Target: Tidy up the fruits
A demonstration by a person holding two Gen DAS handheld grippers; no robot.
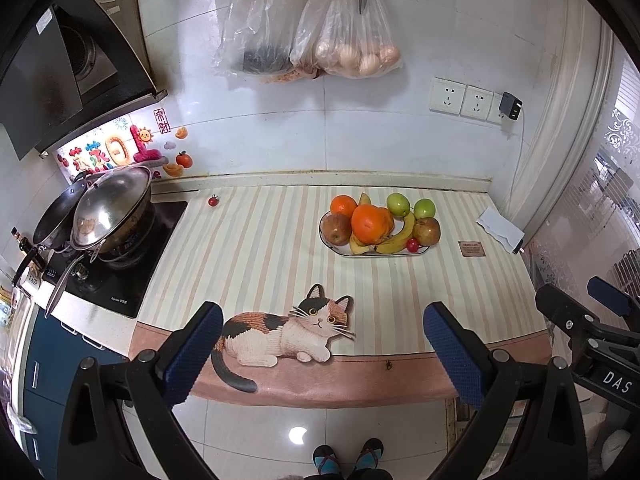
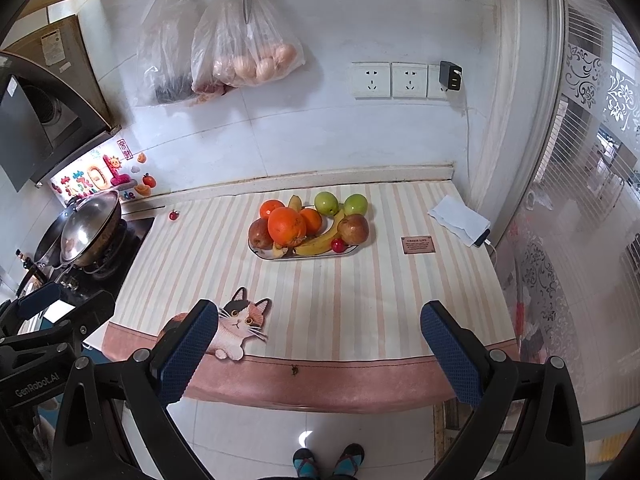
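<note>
Left hand-held gripper (image 1: pixel 322 344) hangs off the near edge of the table (image 1: pixel 472 320), level, pointing at the back wall; blue pads spread wide, nothing between them. Right hand-held gripper (image 2: pixel 318 344) same pose, same wide gap, empty, just to the right of the left one. Both sit above the floor, short of the table edge, with the cat print (image 1: pixel 288 328) on the striped cloth just ahead of the left fingers.

Fruit plate (image 2: pixel 262 255) sits well ahead of both, toward the back of the table, right of centre for the left gripper, roughly centred for the right one. On it: big orange (image 2: pixel 289 226) on top of the pile, two smaller oranges (image 2: pixel 272 208) behind it, red-brown apple (image 2: pixel 260 234) at the plate's left end, another (image 2: pixel 353 229) at the right end, bananas (image 2: pixel 320 242) along the front, small red fruit (image 2: pixel 338 245) touching the bananas and right apple. Two green apples (image 2: pixel 327 203) at the back right; can't tell if they rest on the plate or just beside it.

One stray small red fruit (image 2: pixel 174 215) lies alone on the cloth, far left at the back, near the stove (image 2: pixel 120 256), well apart from the plate.
</note>
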